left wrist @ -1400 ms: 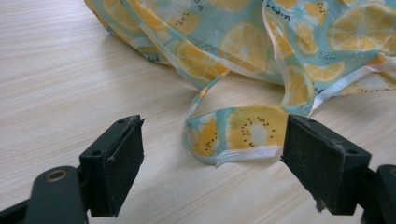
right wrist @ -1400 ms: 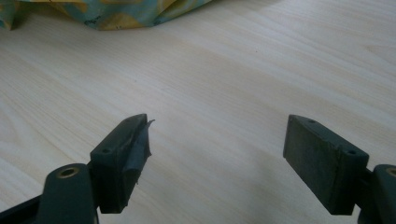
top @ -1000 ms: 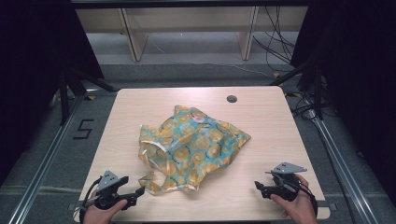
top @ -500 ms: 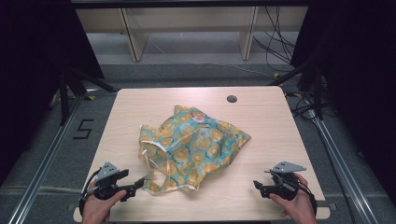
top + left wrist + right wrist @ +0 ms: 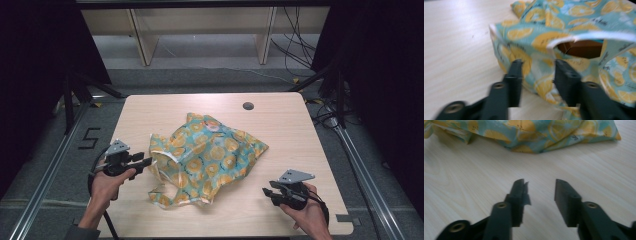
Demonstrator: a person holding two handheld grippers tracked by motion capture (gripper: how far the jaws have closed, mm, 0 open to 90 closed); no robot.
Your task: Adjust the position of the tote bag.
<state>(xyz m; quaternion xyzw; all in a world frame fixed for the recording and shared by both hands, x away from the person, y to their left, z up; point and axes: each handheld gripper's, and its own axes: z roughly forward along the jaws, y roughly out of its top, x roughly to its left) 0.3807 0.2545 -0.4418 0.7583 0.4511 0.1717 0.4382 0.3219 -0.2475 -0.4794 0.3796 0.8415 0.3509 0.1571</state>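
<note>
Crumpled teal lemon-print cloth garment (image 5: 207, 157) mid-table; round dark hole (image 5: 248, 106) behind. Left gripper (image 5: 145, 162) and right gripper (image 5: 266, 192): jaws apart after just closing partway, nothing clamped.

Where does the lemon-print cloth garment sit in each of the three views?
High view: lemon-print garment crumpled at the table's centre, between the two grippers.
Left gripper view: it covers the upper right, right in front of the jaws, white-trimmed opening toward the camera.
Right gripper view: it runs along the top edge, well beyond the jaws.
Shared landmark: the pale wooden table.
</note>
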